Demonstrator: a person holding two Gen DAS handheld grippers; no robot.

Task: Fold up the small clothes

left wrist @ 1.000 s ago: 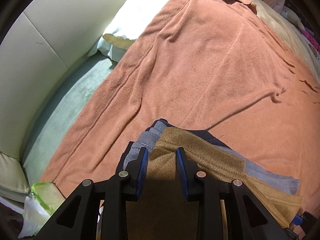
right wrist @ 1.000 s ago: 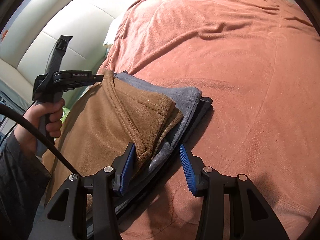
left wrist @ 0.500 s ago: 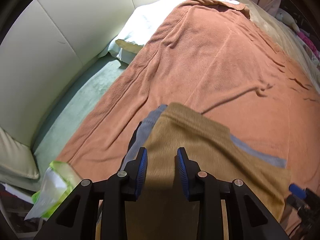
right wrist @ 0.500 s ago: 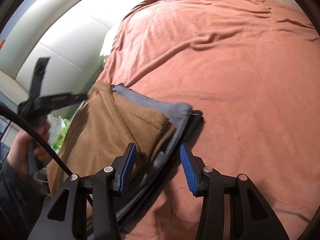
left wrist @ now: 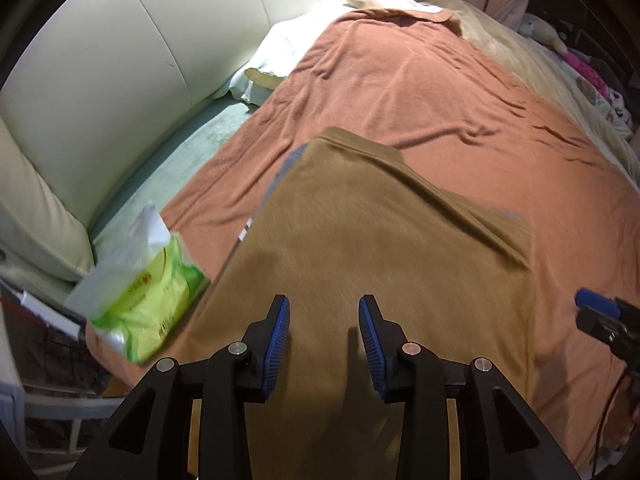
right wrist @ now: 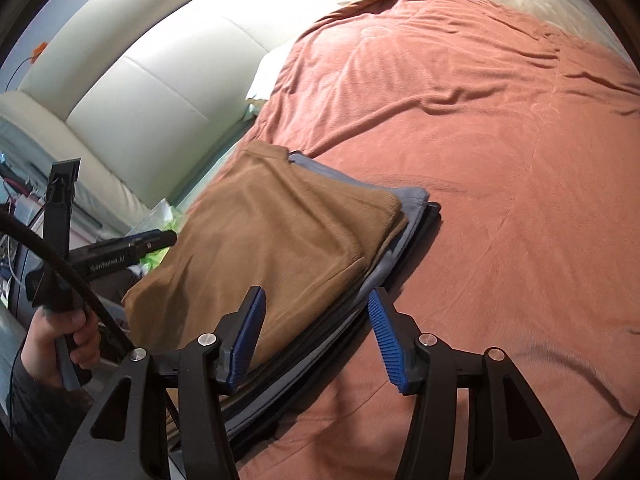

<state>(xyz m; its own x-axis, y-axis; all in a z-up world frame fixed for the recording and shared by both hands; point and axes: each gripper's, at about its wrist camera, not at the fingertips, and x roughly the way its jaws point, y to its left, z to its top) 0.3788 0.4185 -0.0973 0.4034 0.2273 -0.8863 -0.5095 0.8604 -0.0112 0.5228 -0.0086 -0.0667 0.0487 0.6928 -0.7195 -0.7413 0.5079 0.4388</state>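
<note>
A folded tan-brown garment (left wrist: 380, 240) lies flat on top of a stack with a grey garment (right wrist: 412, 200) and dark ones under it, on the rust-orange blanket (left wrist: 420, 92). My left gripper (left wrist: 323, 320) is open and empty, above the near part of the brown garment. My right gripper (right wrist: 316, 320) is open and empty at the stack's near right corner; the brown garment (right wrist: 280, 232) lies ahead of it. The left gripper's body (right wrist: 112, 256) shows in the right wrist view, held by a hand.
A green tissue pack (left wrist: 148, 296) lies at the blanket's left edge. A cream padded headboard (left wrist: 100, 80) curves along the left. Pillows (left wrist: 288, 48) and a beige cover (left wrist: 520, 56) lie at the far end. The right gripper's tip (left wrist: 600, 312) shows at the right.
The left gripper let go of the brown garment's edge and drew back. The garment now lies flat on the stack. The right gripper also pulled back a little.
</note>
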